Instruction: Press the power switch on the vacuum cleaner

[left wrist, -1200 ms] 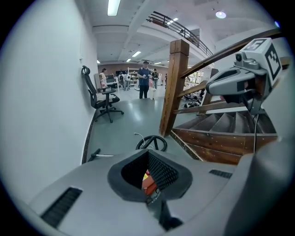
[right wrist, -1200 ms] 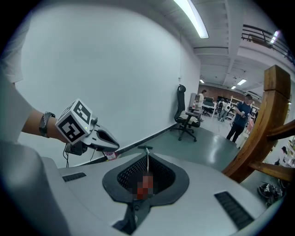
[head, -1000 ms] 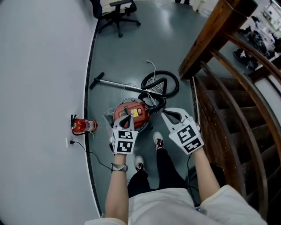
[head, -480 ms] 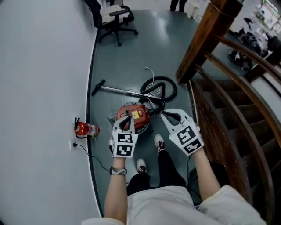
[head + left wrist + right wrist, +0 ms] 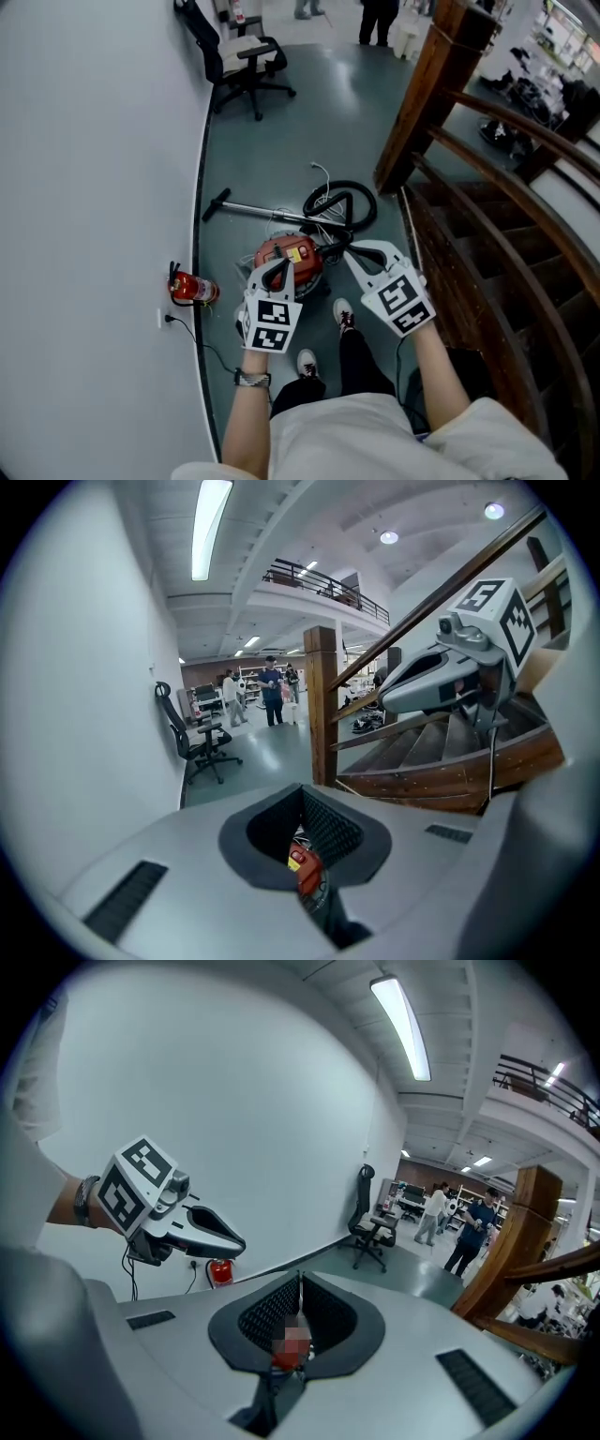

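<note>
The red vacuum cleaner [image 5: 292, 255] lies on the grey floor, its black hose [image 5: 343, 199] looped behind it and its wand [image 5: 246, 207] pointing left. My left gripper [image 5: 279, 266] hovers above the vacuum's near left side, shut and empty. My right gripper [image 5: 351, 251], also shut with nothing in it, hangs to the right of the vacuum. In the left gripper view a bit of the red vacuum [image 5: 303, 871] shows through the gap behind the shut tips [image 5: 302, 788], and the right gripper [image 5: 441, 672] is at upper right. The right gripper view shows its shut tips [image 5: 300, 1279] and the left gripper [image 5: 202, 1227].
A white wall [image 5: 94, 187] runs along the left with a red fire extinguisher [image 5: 193, 290] and a plugged cord at its foot. A wooden staircase with railing [image 5: 487, 216] fills the right. An office chair [image 5: 242, 64] and people stand farther off. My shoes [image 5: 343, 314] are near the vacuum.
Both grippers have risen away from the vacuum, which now looks smaller and farther below. The left gripper has drawn back a little toward me. Both have stayed shut.
</note>
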